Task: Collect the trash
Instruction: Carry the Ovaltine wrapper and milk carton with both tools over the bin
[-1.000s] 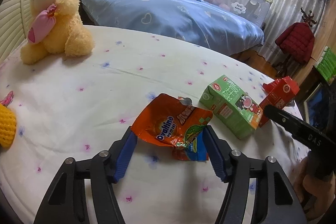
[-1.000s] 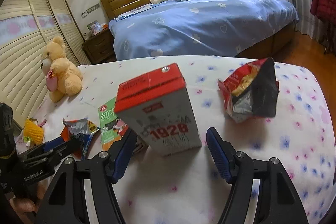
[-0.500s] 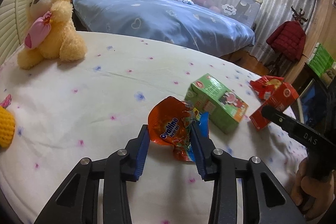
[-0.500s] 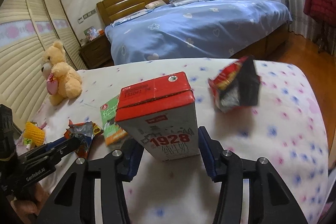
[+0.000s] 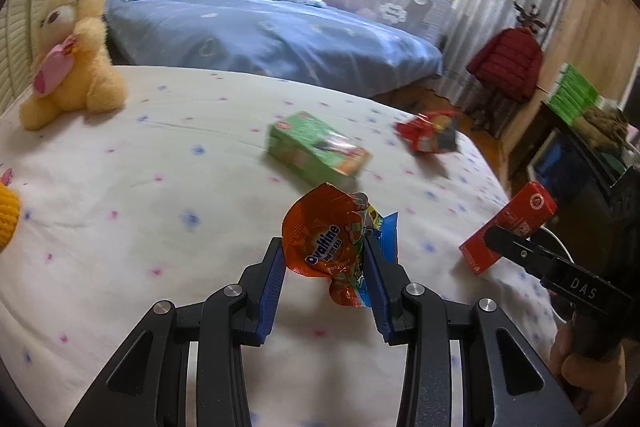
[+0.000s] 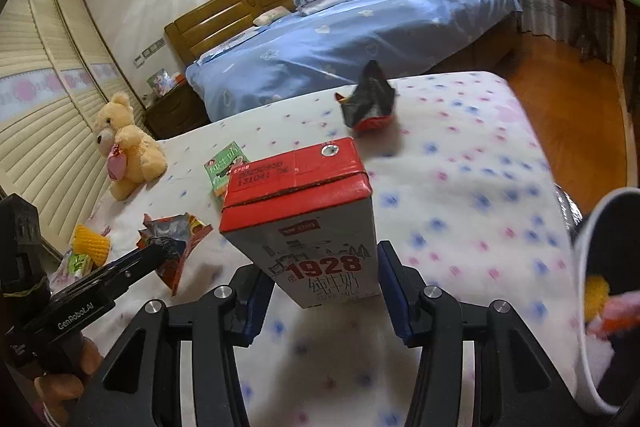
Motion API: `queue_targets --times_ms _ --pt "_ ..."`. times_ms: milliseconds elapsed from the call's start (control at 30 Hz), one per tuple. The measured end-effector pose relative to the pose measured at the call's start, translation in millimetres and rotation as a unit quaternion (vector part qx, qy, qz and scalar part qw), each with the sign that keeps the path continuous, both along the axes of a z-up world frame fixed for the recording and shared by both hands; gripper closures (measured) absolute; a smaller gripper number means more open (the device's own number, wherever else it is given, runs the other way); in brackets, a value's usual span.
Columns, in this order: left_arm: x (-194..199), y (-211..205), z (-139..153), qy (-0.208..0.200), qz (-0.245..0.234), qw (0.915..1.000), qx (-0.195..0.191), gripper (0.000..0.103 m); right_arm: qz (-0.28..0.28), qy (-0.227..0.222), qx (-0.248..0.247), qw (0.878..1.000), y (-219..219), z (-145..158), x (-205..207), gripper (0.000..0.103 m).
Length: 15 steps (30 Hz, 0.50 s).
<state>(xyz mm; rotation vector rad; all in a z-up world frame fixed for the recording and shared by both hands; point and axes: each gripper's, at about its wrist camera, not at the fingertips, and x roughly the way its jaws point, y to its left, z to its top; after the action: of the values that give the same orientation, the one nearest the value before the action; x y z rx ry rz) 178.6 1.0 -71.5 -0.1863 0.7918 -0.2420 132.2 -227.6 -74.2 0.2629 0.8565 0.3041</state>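
My left gripper [image 5: 324, 267] is shut on a crumpled orange Ovaltine wrapper [image 5: 320, 239] and holds it just above the flowered white sheet [image 5: 120, 187]. My right gripper [image 6: 322, 287] is shut on a red-topped white milk carton [image 6: 304, 211] marked 1928. In the left wrist view the carton [image 5: 508, 227] hangs tilted near the bed's right edge. A green drink carton [image 5: 316, 151] and a torn red snack bag [image 5: 428, 135] lie on the sheet beyond. A white bin [image 6: 588, 267] with trash inside shows at the right edge of the right wrist view.
A yellow teddy bear [image 5: 68, 59] sits at the far left of the sheet, with a yellow knitted thing [image 5: 8, 215] at the left edge. A blue bed [image 5: 260, 39] stands behind. Wooden floor [image 6: 560, 67] lies to the right, and a red jacket [image 5: 504, 63] hangs on a chair.
Both grippers closed on their items, the left on the wrapper and the right on the carton, and carried them off to the right. The white bin has come into the right wrist view.
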Motion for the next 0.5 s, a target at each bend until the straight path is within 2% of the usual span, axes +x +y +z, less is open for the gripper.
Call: queue_targets --times_ms 500 --pt "-38.9 -69.6 12.3 -0.009 -0.087 0.996 0.017 0.065 -0.055 0.004 0.007 0.998 -59.9 8.9 -56.8 0.053"
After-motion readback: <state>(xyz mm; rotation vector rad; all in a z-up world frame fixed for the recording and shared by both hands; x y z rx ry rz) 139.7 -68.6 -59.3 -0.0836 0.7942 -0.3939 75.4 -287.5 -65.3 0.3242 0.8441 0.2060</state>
